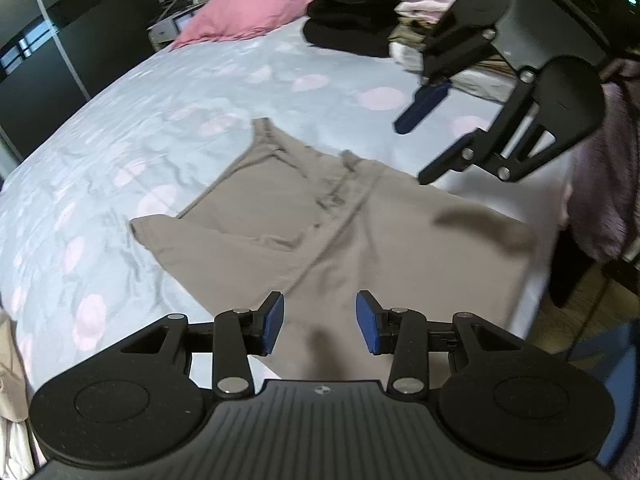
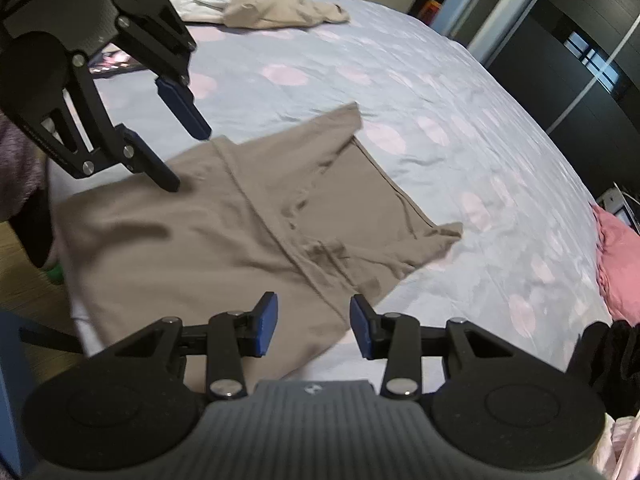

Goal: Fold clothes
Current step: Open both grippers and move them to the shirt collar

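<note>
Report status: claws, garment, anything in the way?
Left claw and right claw open, empty. Tan garment spread on bed, unfolded. Nothing in the way.

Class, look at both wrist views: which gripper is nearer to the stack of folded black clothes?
Right. The right gripper hangs just beside the black stack; the left gripper hovers over the beige garment, farther away.

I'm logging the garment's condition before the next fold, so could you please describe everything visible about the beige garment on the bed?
The beige garment is plain taupe, seemingly soft knit fabric, lying mostly flat on the bedsheet. Its far part is folded over, showing seams, hems and small wrinkles; one corner points toward the pink pillow. Its near edge reaches the mattress edge. Both the left gripper and right gripper hover open above it, apparently not touching.
</note>
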{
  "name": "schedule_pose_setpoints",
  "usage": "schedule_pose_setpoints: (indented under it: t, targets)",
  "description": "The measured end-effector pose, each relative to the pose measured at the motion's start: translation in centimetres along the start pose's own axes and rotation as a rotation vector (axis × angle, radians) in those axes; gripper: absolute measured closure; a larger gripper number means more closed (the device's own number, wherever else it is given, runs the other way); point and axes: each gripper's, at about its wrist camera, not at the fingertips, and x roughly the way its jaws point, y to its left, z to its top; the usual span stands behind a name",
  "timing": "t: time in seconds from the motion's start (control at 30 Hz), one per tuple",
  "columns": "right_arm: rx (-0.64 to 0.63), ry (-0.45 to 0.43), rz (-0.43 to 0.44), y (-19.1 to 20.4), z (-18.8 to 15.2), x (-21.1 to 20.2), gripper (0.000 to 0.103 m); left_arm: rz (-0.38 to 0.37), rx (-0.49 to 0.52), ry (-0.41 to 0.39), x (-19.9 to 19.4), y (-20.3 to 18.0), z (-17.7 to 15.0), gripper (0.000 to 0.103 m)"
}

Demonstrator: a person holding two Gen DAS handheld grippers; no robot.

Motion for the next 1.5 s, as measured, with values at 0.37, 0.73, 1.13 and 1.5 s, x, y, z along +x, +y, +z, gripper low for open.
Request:
schedule_pose_setpoints:
  t: [0.37,0.73,1.13,1.5]
  targets:
    - [0.048,0.021,-0.054,-0.7,0.8,2.1,0.047,0.079,-0.070,0.006,1.1,1.2,0.4,0.065]
    - [0.251,-0.006,-0.075,-4.0,2.2,3.3,0.047,0.151,-0.156,-0.003,2.2,3.4,0.8,0.064]
    - [0.282,0.062,-0.090,-4.5,2.5,6.0,0.047,0.182,-0.203,-0.006,3.1,5.0,0.8,0.064]
    - [0.300,0.075,-0.098,-5.1,2.4,6.8,0.047,0.193,-0.242,0.001,4.0,6.1,1.2,0.064]
